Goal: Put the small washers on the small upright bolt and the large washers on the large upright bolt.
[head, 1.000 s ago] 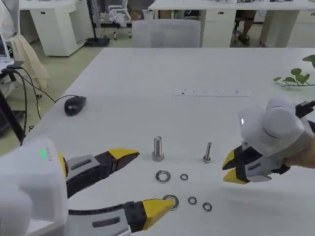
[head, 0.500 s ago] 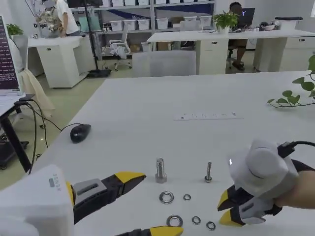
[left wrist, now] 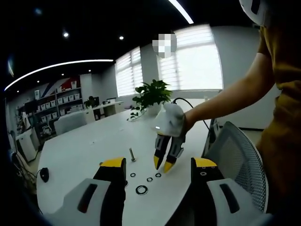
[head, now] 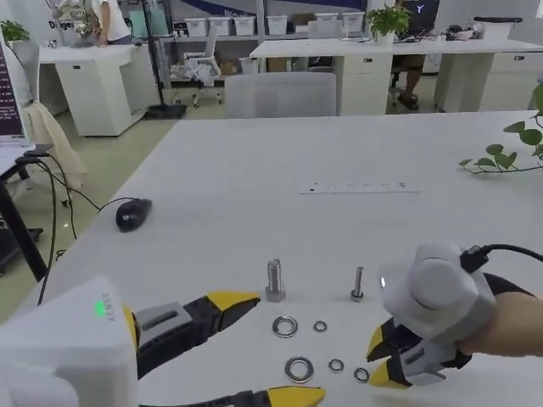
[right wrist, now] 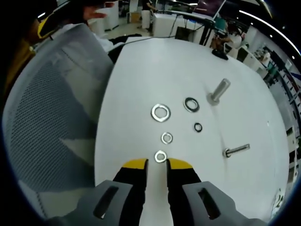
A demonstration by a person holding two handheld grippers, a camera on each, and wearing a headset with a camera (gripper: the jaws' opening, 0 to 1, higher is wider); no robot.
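On the white table the large bolt and the small bolt stand upright. In front of them lie two large washers and three small washers. My right gripper hovers by the nearest small washer, which lies just ahead of its tips; its jaws stand narrowly open and hold nothing. At the lower left my left gripper is wide open and empty, aimed at the washers and at the right gripper.
A black mouse lies at the left edge of the table. A pale strip lies mid-table, and plant leaves reach in at the right. A mesh chair stands at the near edge. Desks and chairs stand beyond.
The right gripper has come nearer and lower, from beside the small bolt to the nearest small washer. The left gripper keeps its open pose. The head camera has tilted up.
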